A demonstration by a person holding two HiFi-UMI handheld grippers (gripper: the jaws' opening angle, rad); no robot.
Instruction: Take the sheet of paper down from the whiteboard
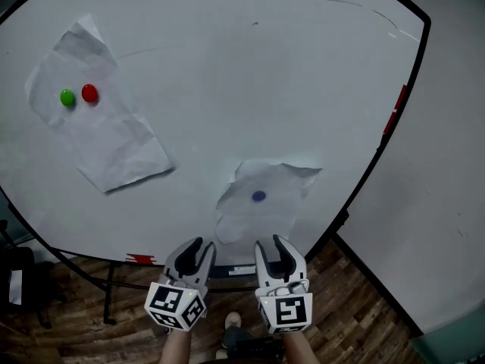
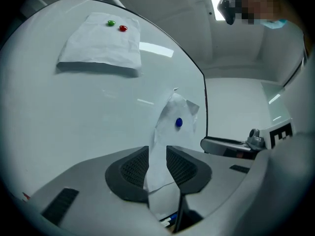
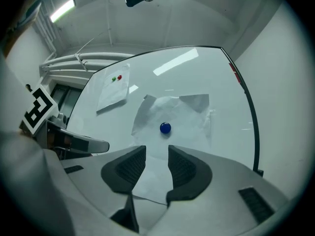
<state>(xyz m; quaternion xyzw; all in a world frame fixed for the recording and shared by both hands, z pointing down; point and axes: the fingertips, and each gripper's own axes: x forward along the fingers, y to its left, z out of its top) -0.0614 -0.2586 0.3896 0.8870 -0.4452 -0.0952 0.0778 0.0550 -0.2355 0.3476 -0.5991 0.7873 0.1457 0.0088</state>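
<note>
"Two sheets of paper are hanging on the whiteboard [image 1: 227, 74]. Which one are the grippers pointing at?"

"The crumpled sheet [image 1: 276, 180]. It is sitting low on the board, at about 6 o'clock. A blue magnet [image 1: 259, 196] is pinning it near its middle."

"Where is the other one hanging?"

"The bigger sheet [image 1: 106, 135] is sitting up at about 10 o'clock, well apart from the crumpled one. A green magnet [image 1: 67, 96] and a red magnet [image 1: 89, 92] are holding it side by side, with the green one at 9 o'clock from the red."

"What is the left gripper [image 2: 157, 150] doing?"

"It is hovering just under the crumpled sheet, at about 7 o'clock from the blue magnet. Its jaws are standing apart, not squeezing anything. In the left gripper view the sheet's bottom part is showing in the gap between them, but I cannot tell if the paper is touching the pads."

"And the right gripper [image 3: 157, 150]?"

"It is hovering just beside the left one, at 6 o'clock from the blue magnet. Its jaws are standing apart too, gripping nothing. The bottom of the sheet is showing through the gap."

"Is the sheet coming off?"

"No, the magnet is sitting on it, and the paper is looking wrinkled along its top edge."
</note>
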